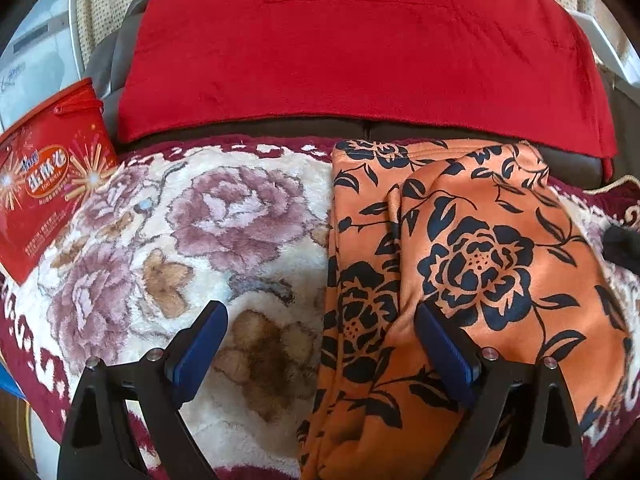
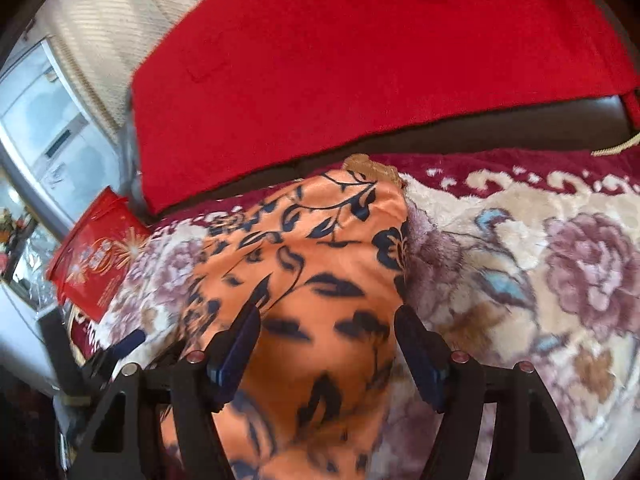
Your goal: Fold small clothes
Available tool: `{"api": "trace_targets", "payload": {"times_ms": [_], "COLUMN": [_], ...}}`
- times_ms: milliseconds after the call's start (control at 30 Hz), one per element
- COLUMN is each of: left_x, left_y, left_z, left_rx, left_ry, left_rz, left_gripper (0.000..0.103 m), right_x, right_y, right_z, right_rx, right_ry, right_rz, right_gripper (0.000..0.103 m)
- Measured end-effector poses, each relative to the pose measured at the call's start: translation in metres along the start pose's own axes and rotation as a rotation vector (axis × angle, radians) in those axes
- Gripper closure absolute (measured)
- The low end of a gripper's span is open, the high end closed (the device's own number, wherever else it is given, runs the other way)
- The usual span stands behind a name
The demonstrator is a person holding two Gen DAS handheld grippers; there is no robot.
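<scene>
Plush orange floral garment [image 1: 460, 264] lies folded on fleecy rose-patterned blanket [image 1: 208, 232].

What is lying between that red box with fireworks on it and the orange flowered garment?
Only the plush rose-patterned blanket, nothing on it, separates the red box from the orange garment; the left wrist view shows it best.

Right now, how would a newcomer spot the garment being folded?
Find the plush floral blanket below the plain red throw. On its right side lies the orange garment, the only fabric printed with black roses and leaves.
</scene>
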State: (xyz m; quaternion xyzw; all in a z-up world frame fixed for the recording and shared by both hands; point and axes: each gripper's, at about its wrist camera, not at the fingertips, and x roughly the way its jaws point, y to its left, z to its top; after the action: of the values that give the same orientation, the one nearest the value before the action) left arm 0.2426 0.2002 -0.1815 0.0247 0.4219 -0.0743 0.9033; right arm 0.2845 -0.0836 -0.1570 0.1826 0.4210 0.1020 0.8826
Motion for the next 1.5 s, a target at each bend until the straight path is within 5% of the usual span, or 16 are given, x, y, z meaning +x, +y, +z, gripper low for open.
{"api": "trace_targets", "payload": {"times_ms": [167, 233, 400, 567, 700, 867, 967, 1067, 1233, 1500], "left_x": [-0.010, 0.009, 0.008, 0.012, 0.033, 0.042, 0.049, 0.058, 0.064, 0.048], "left_y": [0.019, 0.013, 0.024, 0.048, 0.052, 0.039, 0.019, 0.014, 0.023, 0.010], "left_z": [-0.001, -0.006, -0.005, 0.001, 0.000, -0.001, 0.000, -0.002, -0.003, 0.005], "left_rx": [-0.083, -0.037, -0.082, -0.242, -0.329, -0.314, -0.267, -0.274, -0.345, -0.270], "left_ry": [-0.032, 0.053, 0.063, 0.091, 0.187, 0.208, 0.266, 0.287, 0.274, 0.190], "left_rz": [-0.009, 0.018, -0.057, -0.304, -0.487, -0.499, -0.618, -0.632, -0.712, -0.687], "left_gripper": [0.008, 0.008, 0.008, 0.008, 0.008, 0.008, 0.007, 0.006, 0.007, 0.046], "right_x": [-0.016, 0.009, 0.003, -0.014, 0.004, 0.033, 0.039, 0.050, 0.062, 0.065], "right_y": [0.018, 0.020, -0.001, -0.015, -0.047, -0.074, -0.077, -0.073, -0.050, -0.031], "right_z": [-0.033, -0.049, -0.041, -0.030, -0.026, -0.028, -0.026, -0.022, -0.020, -0.019], "right_rx": [-0.064, -0.093, 0.037, 0.082, 0.268, 0.395, 0.412, 0.421, 0.341, 0.291], "right_ry": [0.002, 0.091, 0.100, 0.050, 0.119, 0.195, 0.186, 0.194, 0.189, 0.151], "right_rz": [0.018, -0.022, 0.056, 0.098, 0.248, 0.367, 0.420, 0.481, 0.454, 0.416], "right_gripper": [0.031, 0.029, 0.028, 0.028, 0.028, 0.027, 0.025, 0.023, 0.023, 0.045]}}
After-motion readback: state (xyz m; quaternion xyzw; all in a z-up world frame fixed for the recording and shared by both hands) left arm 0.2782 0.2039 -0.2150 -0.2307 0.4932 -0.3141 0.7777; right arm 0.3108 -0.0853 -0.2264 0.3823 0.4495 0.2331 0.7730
